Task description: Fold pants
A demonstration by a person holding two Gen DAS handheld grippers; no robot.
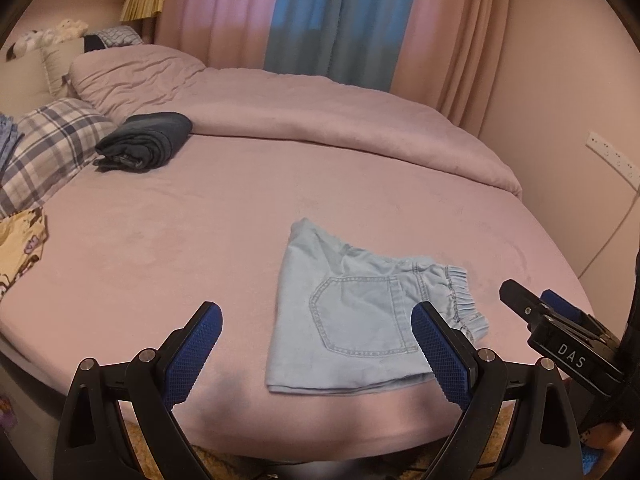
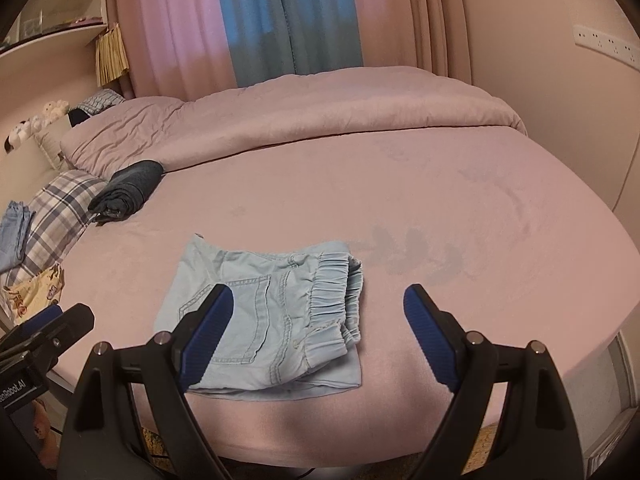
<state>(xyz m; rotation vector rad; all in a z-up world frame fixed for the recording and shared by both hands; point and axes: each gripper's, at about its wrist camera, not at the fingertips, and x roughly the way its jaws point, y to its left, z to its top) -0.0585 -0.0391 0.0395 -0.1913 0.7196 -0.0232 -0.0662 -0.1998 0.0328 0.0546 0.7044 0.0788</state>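
A home bedroom — wide bed under a pink sheet, rumpled duvet, plaid pillow. Pink and blue curtains behind — soft toys by the headboard.

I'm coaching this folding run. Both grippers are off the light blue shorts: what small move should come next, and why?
Probably lower the right gripper onto the waistband. The shorts lie folded on the bed, but the elastic edge looks bunched and uneven; both grippers, left too, are open and empty.

Plaid pillow cut at left edge
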